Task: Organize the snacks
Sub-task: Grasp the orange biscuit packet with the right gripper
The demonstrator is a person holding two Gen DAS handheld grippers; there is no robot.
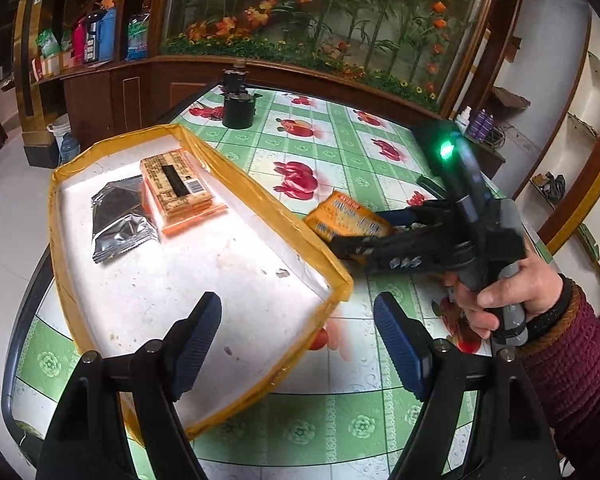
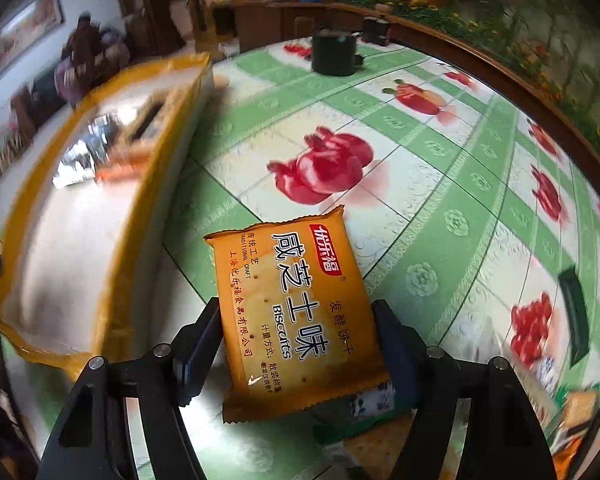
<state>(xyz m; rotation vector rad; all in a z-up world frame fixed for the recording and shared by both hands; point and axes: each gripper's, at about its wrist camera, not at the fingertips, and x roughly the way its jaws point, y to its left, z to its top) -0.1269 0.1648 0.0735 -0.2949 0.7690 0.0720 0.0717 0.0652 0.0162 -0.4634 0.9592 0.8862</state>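
Left wrist view: the left gripper [image 1: 298,340] hangs wide apart over the near corner of a yellow-rimmed tray [image 1: 260,200] on the table [image 1: 340,400].

Right wrist view: the right gripper [image 2: 298,344] clamps an orange biscuit packet [image 2: 288,304] just beside the tray's [image 2: 156,184] right edge.

Home – wooden cabinet [image 1: 112,92], floral-oilcloth table [image 1: 340,140].
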